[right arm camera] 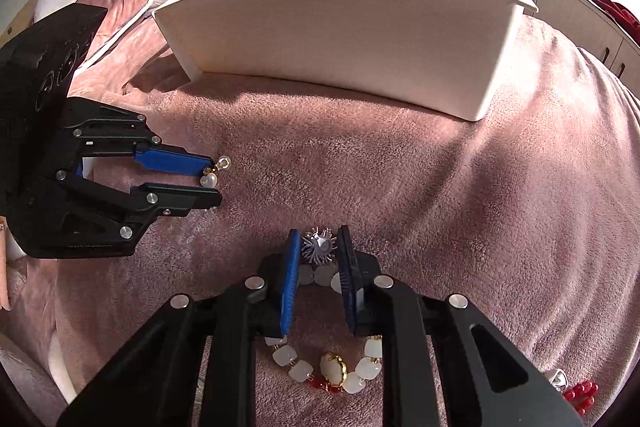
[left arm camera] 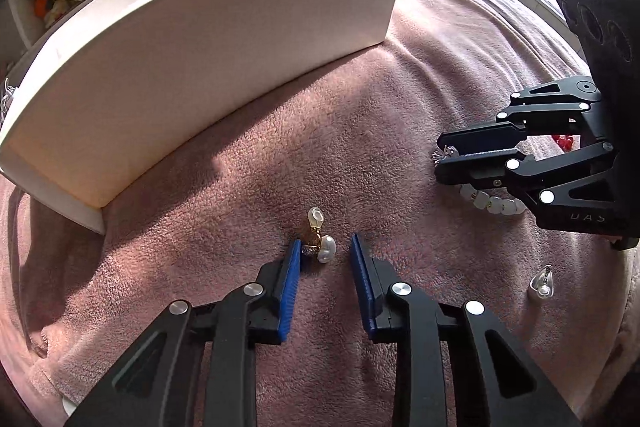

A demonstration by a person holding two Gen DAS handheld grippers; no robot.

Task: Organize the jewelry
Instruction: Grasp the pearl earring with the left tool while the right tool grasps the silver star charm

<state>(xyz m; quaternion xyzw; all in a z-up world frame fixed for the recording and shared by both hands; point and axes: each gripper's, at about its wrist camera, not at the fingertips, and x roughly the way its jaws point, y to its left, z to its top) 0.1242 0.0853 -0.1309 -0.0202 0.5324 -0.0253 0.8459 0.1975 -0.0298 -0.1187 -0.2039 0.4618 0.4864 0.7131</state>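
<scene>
Pearl earring (left arm camera: 323, 245): lies on the pink blanket (left arm camera: 240, 187), between the left gripper's (left arm camera: 326, 247) blue pads; one pad touches its metal part, the other stands just clear.
Spiky silver ornament (right arm camera: 319, 246): pinched between the right gripper's (right arm camera: 320, 247) narrow jaws.
White bead bracelet (right arm camera: 320, 367): lies under the right gripper.
Small clear earring (left arm camera: 542, 286): lies apart on the blanket.
White box (right arm camera: 340, 39): stands behind.
</scene>
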